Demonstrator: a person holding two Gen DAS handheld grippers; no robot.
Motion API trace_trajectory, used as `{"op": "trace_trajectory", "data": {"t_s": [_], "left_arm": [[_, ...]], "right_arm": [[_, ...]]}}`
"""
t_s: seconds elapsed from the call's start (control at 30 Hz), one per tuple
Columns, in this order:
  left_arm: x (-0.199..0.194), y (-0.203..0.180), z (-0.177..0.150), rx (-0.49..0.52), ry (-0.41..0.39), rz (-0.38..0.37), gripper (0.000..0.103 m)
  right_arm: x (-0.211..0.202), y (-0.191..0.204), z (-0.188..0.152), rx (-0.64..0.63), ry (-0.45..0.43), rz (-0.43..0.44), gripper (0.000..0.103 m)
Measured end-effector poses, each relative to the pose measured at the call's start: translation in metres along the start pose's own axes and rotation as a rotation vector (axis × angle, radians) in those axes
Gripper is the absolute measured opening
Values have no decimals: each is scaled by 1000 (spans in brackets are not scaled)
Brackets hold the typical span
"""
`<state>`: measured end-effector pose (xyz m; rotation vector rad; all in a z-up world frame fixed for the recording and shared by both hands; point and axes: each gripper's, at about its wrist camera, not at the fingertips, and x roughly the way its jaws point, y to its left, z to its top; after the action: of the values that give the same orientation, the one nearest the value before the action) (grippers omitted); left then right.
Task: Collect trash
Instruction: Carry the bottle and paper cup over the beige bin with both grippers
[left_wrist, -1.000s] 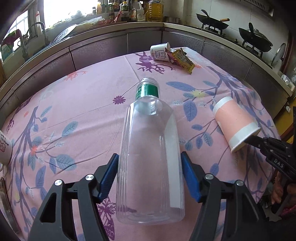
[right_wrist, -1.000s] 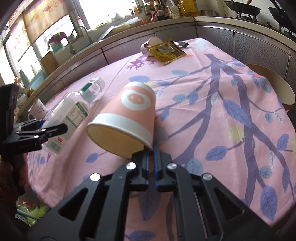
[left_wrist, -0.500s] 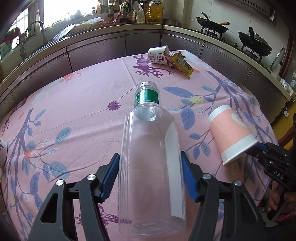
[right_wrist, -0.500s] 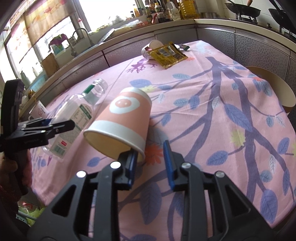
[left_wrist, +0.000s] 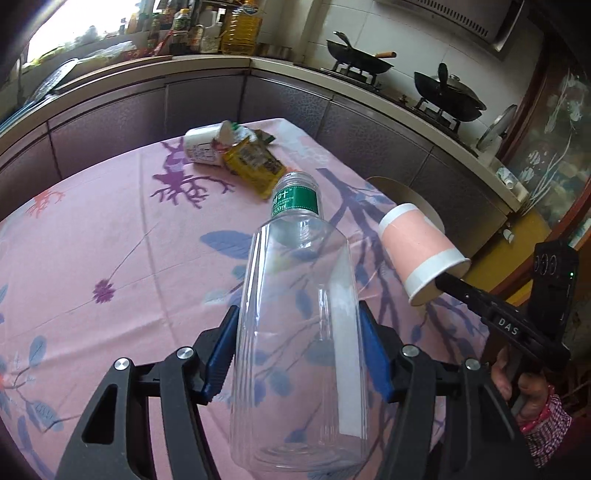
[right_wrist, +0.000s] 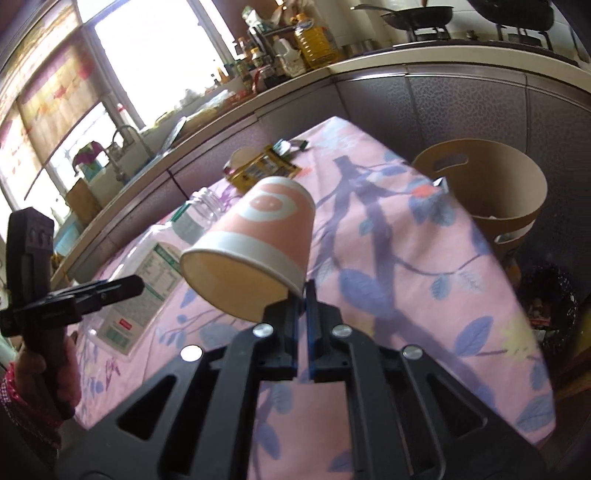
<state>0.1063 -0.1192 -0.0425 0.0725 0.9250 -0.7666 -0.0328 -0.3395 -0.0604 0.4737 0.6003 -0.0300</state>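
Observation:
My left gripper (left_wrist: 299, 350) is shut on a clear plastic bottle (left_wrist: 299, 332) with a green neck label, held above the pink tablecloth. The bottle also shows in the right wrist view (right_wrist: 147, 273). My right gripper (right_wrist: 304, 291) is shut on the rim of a pink paper cup (right_wrist: 258, 236), lifted off the table; the cup shows in the left wrist view (left_wrist: 421, 251) too. A white cup (left_wrist: 203, 147) and a yellow wrapper (left_wrist: 255, 166) lie at the table's far end.
A tan bin-like chair back (right_wrist: 495, 184) stands beside the table's right edge, with a dark trash bag (right_wrist: 546, 302) below it. Kitchen counters with woks (left_wrist: 358, 62), bottles and a sink (right_wrist: 122, 147) surround the table (left_wrist: 92, 240).
Both grippers have lifted and swung right with their loads. The right gripper opened briefly on the cup, then shut on its rim again.

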Motion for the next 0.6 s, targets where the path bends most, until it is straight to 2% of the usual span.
{"op": "trace_trajectory", "data": {"t_s": [0.13, 0.27, 0.43, 0.6], "left_arm": [[46, -47, 42, 94, 53, -80, 59], [102, -91, 86, 137, 128, -155, 59], [166, -142, 129, 198, 212, -196, 59], [223, -173, 159, 200, 301, -204, 60]], "right_arm": [[-10, -55, 23, 111, -40, -53, 4], [-14, -109, 45, 192, -66, -120, 4], [-6, -162, 70, 226, -71, -205, 4], [13, -198, 89, 217, -39, -267, 4]]}}
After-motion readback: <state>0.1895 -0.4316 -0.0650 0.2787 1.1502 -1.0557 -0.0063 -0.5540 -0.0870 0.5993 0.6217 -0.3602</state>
